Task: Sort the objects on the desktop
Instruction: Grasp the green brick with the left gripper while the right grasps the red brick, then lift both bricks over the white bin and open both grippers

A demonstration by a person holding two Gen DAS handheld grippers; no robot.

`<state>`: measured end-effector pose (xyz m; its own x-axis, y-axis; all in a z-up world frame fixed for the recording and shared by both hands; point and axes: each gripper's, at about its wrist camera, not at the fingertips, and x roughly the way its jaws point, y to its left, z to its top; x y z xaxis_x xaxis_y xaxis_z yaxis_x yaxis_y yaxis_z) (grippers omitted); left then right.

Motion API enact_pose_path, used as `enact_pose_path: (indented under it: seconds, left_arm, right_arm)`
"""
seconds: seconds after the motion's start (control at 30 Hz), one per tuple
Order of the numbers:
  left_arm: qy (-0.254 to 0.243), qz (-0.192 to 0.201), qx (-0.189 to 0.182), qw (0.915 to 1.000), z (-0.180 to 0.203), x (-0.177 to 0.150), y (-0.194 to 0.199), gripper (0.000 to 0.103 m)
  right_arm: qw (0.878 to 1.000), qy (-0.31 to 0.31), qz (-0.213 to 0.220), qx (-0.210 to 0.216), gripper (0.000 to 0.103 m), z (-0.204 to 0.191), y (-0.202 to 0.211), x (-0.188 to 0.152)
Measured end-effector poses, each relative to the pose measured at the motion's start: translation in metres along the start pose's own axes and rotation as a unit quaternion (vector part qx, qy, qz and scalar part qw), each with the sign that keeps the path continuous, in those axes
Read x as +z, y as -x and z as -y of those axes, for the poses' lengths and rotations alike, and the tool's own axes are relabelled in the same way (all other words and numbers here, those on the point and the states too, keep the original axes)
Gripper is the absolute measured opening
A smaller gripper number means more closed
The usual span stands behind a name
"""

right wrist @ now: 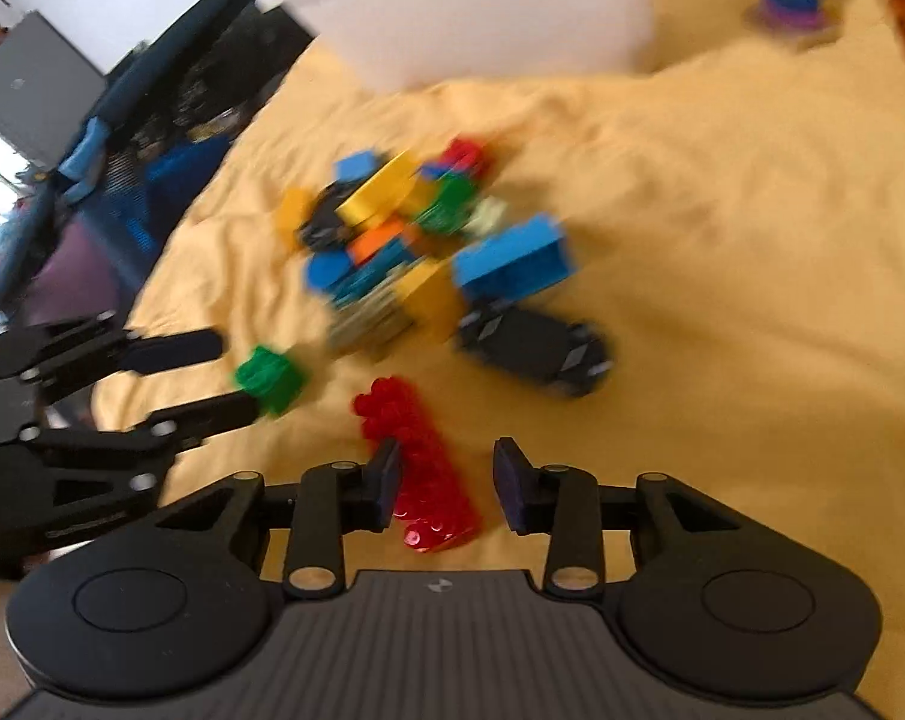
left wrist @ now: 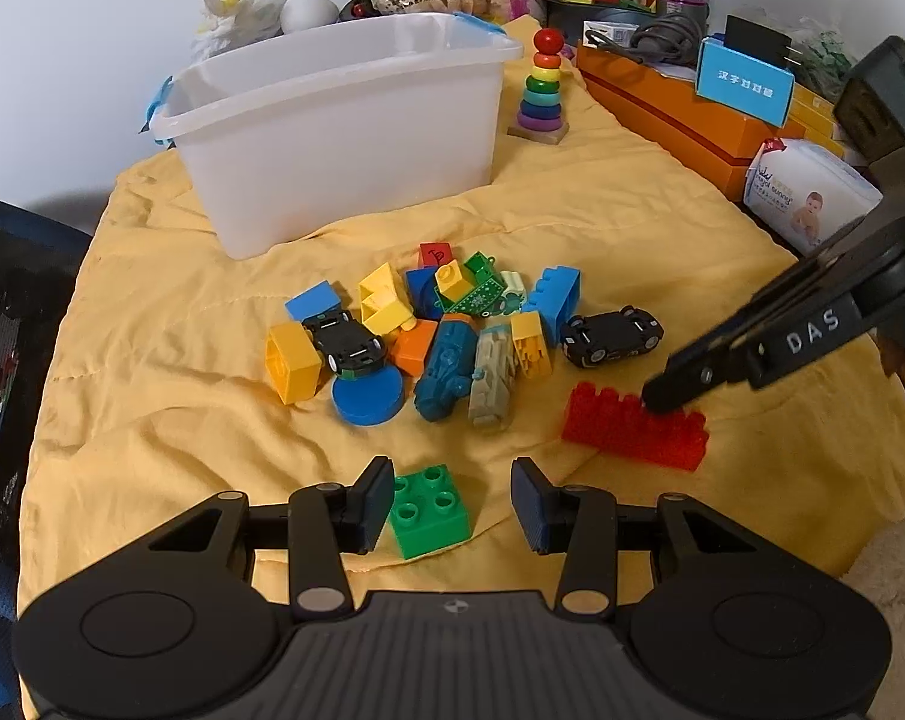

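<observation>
My left gripper (left wrist: pixel 451 504) is open, its jaws on either side of a green brick (left wrist: pixel 431 510) that lies on the yellow cloth (left wrist: pixel 170 324). My right gripper (right wrist: pixel 447 492) is open around the near end of a long red brick (right wrist: pixel 419 462); in the left wrist view its tips (left wrist: pixel 671 390) rest at the red brick (left wrist: pixel 635 433). A pile of toy bricks and small vehicles (left wrist: pixel 428 330) lies in the middle. A black toy car (left wrist: pixel 611 337) sits to its right. A white plastic bin (left wrist: pixel 344 132) stands behind the pile.
A rainbow ring stacker (left wrist: pixel 542 90) stands right of the bin. Orange boxes (left wrist: pixel 680 114) and a wipes pack (left wrist: pixel 812 195) line the right edge. Bags and clutter sit behind the bin. A dark blue chair or bag (left wrist: pixel 8 312) is off the left edge.
</observation>
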<state>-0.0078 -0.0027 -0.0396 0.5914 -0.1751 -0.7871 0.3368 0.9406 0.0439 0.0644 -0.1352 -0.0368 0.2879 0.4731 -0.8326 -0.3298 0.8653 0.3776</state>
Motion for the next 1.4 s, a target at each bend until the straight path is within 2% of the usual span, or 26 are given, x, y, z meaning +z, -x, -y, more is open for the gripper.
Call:
enact_pose_path:
  seconds: [0.13,0.27,0.4,0.53,0.57,0.6,0.67,0.7,0.83,0.97,1.13,1.3,1.4]
  left_arm:
    - [0.003,-0.001,-0.004,1.0,-0.002,0.0,0.0,0.047]
    - [0.01,-0.007,0.001,0.9999,-0.004,-0.001,-0.005,0.047]
    - [0.018,-0.023,0.008,0.9995,-0.006,-0.001,-0.015,0.047]
    - [0.027,-0.052,0.017,0.9982,-0.01,-0.007,-0.034,0.047]
    - [0.034,-0.058,0.01,0.9977,-0.012,-0.01,-0.038,0.045]
    - [0.042,-0.056,0.0,0.9976,-0.015,-0.012,-0.039,0.036]
    - [0.062,-0.041,-0.015,0.9972,-0.021,-0.012,-0.034,0.034]
    - [0.068,-0.033,-0.017,0.997,-0.024,-0.01,-0.03,0.034]
    - [0.071,-0.008,-0.014,0.9973,-0.033,0.006,-0.011,0.034]
    - [0.072,0.05,-0.009,0.9961,-0.047,0.041,0.018,0.034]
    - [0.056,0.128,0.011,0.9901,-0.074,0.106,0.042,0.034]
    - [0.061,0.186,0.02,0.9804,-0.09,0.169,0.035,0.034]
    - [0.078,0.216,0.031,0.9728,-0.1,0.203,0.016,0.034]
  right_arm:
    - [0.999,0.04,0.013,-0.03,0.038,-0.009,0.008,0.0]
    - [0.992,0.11,0.02,-0.05,0.038,-0.031,0.012,-0.001]
    - [0.985,0.167,0.008,-0.054,0.043,-0.051,-0.003,-0.003]
    - [0.974,0.208,-0.008,-0.086,0.043,-0.06,-0.023,-0.01]
    - [0.972,0.214,-0.012,-0.092,0.042,-0.061,-0.026,-0.012]
    - [0.971,0.22,-0.015,-0.098,0.042,-0.061,-0.029,-0.014]
    - [0.969,0.224,-0.017,-0.101,0.029,-0.059,-0.033,-0.019]
    - [0.97,0.221,-0.015,-0.101,0.027,-0.058,-0.032,-0.019]
    - [0.971,0.216,0.001,-0.104,0.027,-0.058,-0.018,-0.013]
    - [0.97,0.214,0.045,-0.105,0.027,-0.063,0.009,0.007]
    - [0.967,0.197,0.125,-0.106,0.027,-0.065,0.047,0.054]
    - [0.957,0.176,0.199,-0.12,0.027,-0.062,0.065,0.119]
    - [0.957,0.148,0.216,-0.124,0.027,-0.049,0.059,0.158]
